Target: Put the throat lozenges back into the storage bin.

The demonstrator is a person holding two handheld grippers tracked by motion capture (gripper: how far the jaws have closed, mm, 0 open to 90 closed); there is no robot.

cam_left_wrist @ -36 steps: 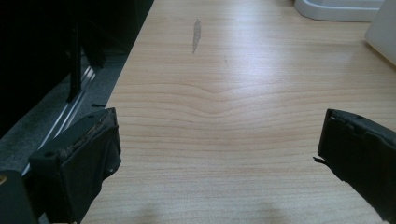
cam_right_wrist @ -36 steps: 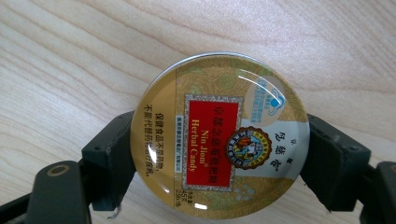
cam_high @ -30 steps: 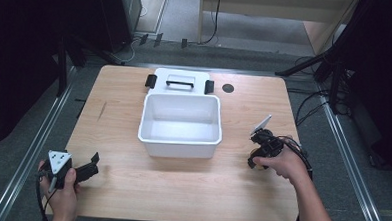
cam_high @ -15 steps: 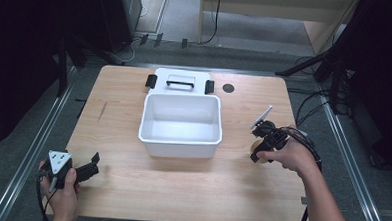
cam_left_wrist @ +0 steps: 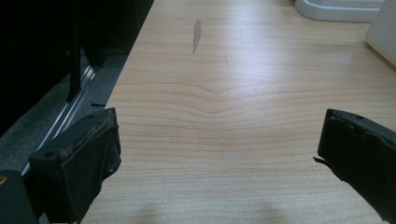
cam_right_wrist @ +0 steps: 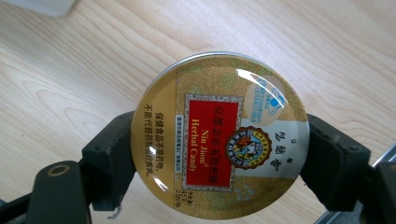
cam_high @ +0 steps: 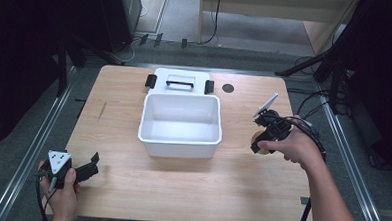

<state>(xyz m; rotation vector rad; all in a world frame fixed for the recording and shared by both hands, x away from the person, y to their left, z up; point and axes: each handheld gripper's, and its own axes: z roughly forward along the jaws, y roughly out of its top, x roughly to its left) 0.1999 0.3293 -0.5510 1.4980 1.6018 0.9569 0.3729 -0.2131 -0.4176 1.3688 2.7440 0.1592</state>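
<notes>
- Since a second ago, the right gripper [cam_high: 260, 142] has shifted a little toward the far right side of the table [cam_high: 190, 190], while the left gripper [cam_high: 89, 167] has stayed put at the near left corner.
- Clamped between the right gripper's jaws, one on each side of its rim, is a round candy tin [cam_right_wrist: 219, 135], printed lid facing the camera and held off the wood; in the high view it is a small gold disc [cam_high: 260, 143] under the hand.
- That edge grip probably leaves the flat faces free, so the tin can be set down level.
- On the left, the jaws stand wide apart over bare wood with nothing between them, apparently just waiting.
- An open white bin [cam_high: 181, 125] sits mid-table, looking empty, with its lid [cam_high: 180, 82] lying just behind it at the far edge.
- Bare wood lies between the tin and the bin's right wall, so a move across looks unobstructed.
- Near the right gripper the table edge is close, and cables trail past it; room that way is tighter.
</notes>
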